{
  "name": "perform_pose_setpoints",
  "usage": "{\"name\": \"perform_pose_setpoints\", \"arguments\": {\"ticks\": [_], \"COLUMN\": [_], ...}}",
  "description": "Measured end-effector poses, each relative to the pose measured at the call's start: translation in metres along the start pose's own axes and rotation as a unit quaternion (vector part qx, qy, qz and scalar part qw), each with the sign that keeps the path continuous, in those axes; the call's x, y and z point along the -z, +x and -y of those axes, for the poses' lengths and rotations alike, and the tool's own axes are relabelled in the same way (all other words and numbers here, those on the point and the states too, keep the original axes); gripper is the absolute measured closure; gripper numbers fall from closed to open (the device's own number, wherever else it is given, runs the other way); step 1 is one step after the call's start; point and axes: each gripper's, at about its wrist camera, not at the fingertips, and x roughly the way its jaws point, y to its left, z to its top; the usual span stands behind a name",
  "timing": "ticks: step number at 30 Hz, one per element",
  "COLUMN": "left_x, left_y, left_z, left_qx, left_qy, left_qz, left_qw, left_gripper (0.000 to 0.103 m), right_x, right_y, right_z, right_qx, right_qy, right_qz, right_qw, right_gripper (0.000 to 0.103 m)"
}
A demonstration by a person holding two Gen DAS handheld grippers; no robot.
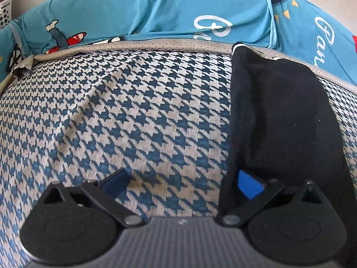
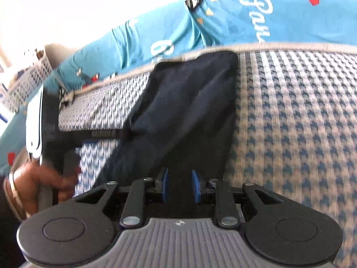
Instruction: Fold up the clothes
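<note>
A dark navy garment (image 1: 281, 116) lies folded into a long strip on a houndstooth-patterned surface (image 1: 138, 116). In the left wrist view my left gripper (image 1: 183, 183) is open, its right blue pad (image 1: 248, 184) against the garment's near left edge, its left finger over the bare surface. In the right wrist view the garment (image 2: 185, 107) runs away from me. My right gripper (image 2: 179, 188) is narrowed, with the garment's near end between its blue pads (image 2: 196, 187). The left gripper's body and the person's hand (image 2: 40, 178) show at the left, blurred.
A turquoise printed sheet (image 1: 156, 6) with white script and cartoon figures lies bunched along the far edge of the houndstooth cover (image 2: 301, 116). A white perforated basket (image 2: 29, 80) stands at the far left.
</note>
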Motion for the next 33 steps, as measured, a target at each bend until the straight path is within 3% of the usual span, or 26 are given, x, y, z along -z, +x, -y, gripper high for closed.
{"name": "perform_pose_setpoints", "arguments": {"ticks": [7,14,27,33], "left_x": [0.002,0.0,0.003,0.003], "left_y": [-0.003,-0.017,-0.009,-0.005], "left_z": [0.006,0.012,0.014,0.013], "left_qx": [-0.017,-0.024,-0.01,-0.005], "left_qy": [-0.004,0.005,0.0,-0.005], "left_qz": [0.008,0.044,0.025,0.019], "left_qw": [0.9998,0.9987,0.9996,0.9998], "left_gripper": [0.0,0.0,0.0,0.0], "right_x": [-0.042,-0.068,-0.107,-0.117], "right_y": [0.026,0.048,0.088,0.109], "right_z": [0.024,0.045,0.085,0.108], "right_qx": [0.004,0.0,-0.024,-0.043], "right_qy": [0.028,0.061,0.119,0.168], "right_qz": [0.022,0.042,0.067,0.057], "right_qw": [0.999,0.997,0.99,0.983], "right_gripper": [0.079,0.075,0.074,0.071]}}
